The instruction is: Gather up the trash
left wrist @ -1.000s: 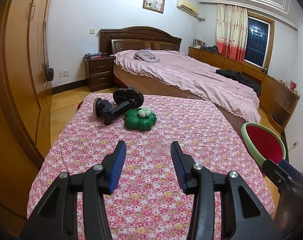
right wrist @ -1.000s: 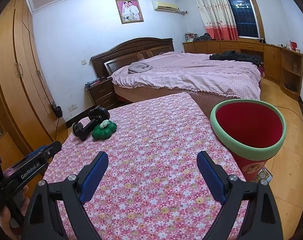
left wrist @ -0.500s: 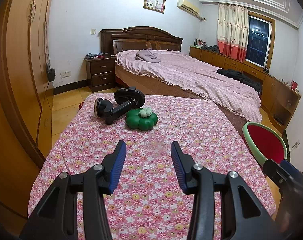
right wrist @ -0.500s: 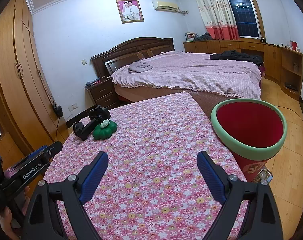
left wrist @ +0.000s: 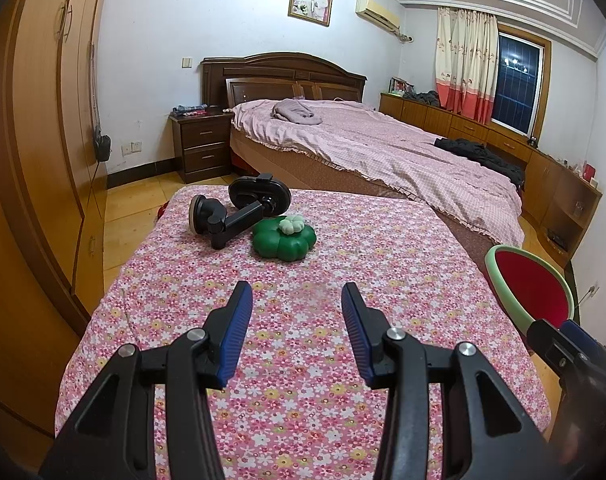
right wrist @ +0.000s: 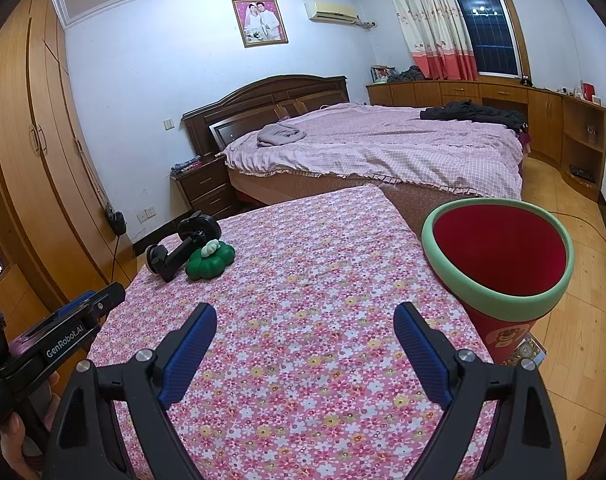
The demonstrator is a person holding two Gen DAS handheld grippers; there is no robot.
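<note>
Bedroom furniture fills the background — a dark wooden bed (left wrist: 343,140) under a pink checked cover, a tall wooden wardrobe (left wrist: 43,120) along one wall — and in front a table is seen draped in a pink floral cloth (left wrist: 303,360). At the far end of that cloth two items are laid touching each other: a black plastic suction-cup phone holder (left wrist: 239,212) and a green clover-shaped squishy toy with a small pale flower on top (left wrist: 283,238). A red bin with a pale green rim (right wrist: 499,256) is stood off the table's right edge, empty as far as can be seen. The left gripper (left wrist: 297,320) is held low over the near part of the cloth with its jaws moderately parted and nothing between them; the right gripper (right wrist: 305,344) is spread wider, likewise empty. Both are well apart from the items. Trouble could be expected at the grasp: the holder's jointed arm might swing or slip from the pads if it is pinched off-centre, and the toy, being against it, could be dragged or knocked off the far edge. The loose cloth might also be snagged and pulled — shifting everything. A drop could miss the bin, since its mouth is tilted. "GenRobot.AI" is printed on the left gripper's body in the right wrist view; a cartoon bear is shown on the bin's side, its lettering not legible.
</note>
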